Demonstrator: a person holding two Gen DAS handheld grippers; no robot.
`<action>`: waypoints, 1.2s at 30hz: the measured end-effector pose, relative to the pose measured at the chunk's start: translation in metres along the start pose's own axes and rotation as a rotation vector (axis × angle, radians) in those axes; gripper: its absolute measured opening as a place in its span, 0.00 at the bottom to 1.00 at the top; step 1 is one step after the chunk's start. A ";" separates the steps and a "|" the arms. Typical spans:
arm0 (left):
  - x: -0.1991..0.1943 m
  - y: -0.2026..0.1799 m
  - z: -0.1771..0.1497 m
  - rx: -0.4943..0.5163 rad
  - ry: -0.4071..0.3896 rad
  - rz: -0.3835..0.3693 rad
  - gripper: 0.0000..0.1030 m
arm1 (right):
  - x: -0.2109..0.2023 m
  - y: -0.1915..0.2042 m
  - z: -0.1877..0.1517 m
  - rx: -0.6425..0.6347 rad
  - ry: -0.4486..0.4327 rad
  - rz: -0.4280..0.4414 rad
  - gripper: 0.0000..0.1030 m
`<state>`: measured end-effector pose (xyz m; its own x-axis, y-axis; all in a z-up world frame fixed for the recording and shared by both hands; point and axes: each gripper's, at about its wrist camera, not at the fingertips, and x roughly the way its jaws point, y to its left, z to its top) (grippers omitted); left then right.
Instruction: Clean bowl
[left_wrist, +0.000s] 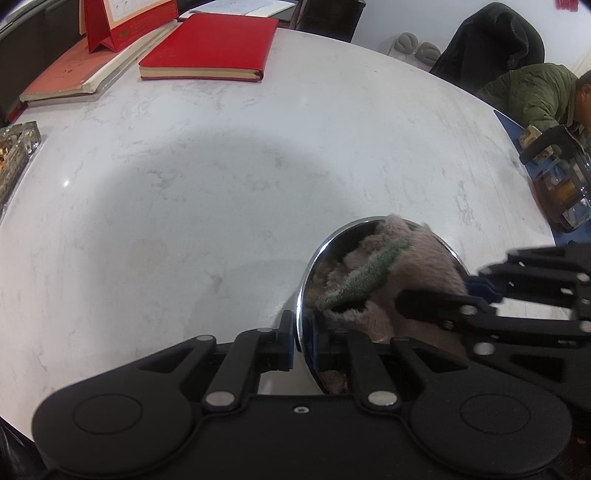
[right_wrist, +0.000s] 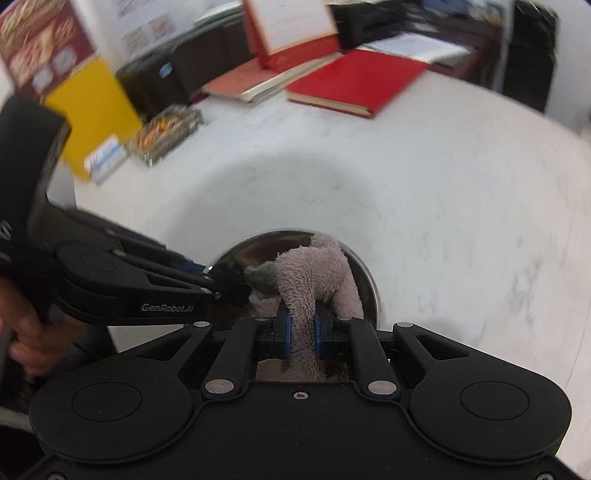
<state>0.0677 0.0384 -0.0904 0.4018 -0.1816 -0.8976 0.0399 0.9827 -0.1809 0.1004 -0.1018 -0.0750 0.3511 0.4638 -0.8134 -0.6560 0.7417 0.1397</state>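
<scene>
Left gripper (left_wrist: 303, 338) clamped the round polished steel bowl's (left_wrist: 308, 275) rim. Right gripper (right_wrist: 301, 332) pinched the fuzzy pink cloth (right_wrist: 314, 269). Only the left view showed a glass teapot (left_wrist: 565, 184), far right.

- The table (left_wrist: 229, 155) is white marble with faint grey veining.
- The bowl (left_wrist: 308, 273) is shiny silver metal, mirroring the cloth.
- The cloth (right_wrist: 314, 273) is dusty pink and fuzzy, with a grey-green edge strip (clearest from the left wrist).
- The left gripper (left_wrist: 303, 334) and right gripper (right_wrist: 301, 334) are black, with blue pads.
- The closed notebook (left_wrist: 210, 48) is bright red with cream page edges.
- The book (left_wrist: 81, 70) beneath the red desk calendar (left_wrist: 122, 22) has a faded salmon cover.
- The folder (right_wrist: 92, 107) is yellow.
</scene>
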 end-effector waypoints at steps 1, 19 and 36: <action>0.000 0.000 0.000 0.001 0.000 -0.001 0.08 | 0.003 0.004 0.001 -0.043 0.002 -0.012 0.11; 0.003 -0.007 0.000 0.024 -0.012 0.003 0.09 | 0.030 0.026 0.001 -0.326 0.187 -0.082 0.10; 0.005 -0.010 0.005 0.041 -0.001 -0.009 0.09 | 0.009 0.027 -0.001 -0.278 0.209 0.008 0.11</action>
<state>0.0736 0.0282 -0.0916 0.4023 -0.1903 -0.8955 0.0813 0.9817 -0.1721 0.0849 -0.0783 -0.0789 0.2200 0.3383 -0.9149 -0.8248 0.5653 0.0106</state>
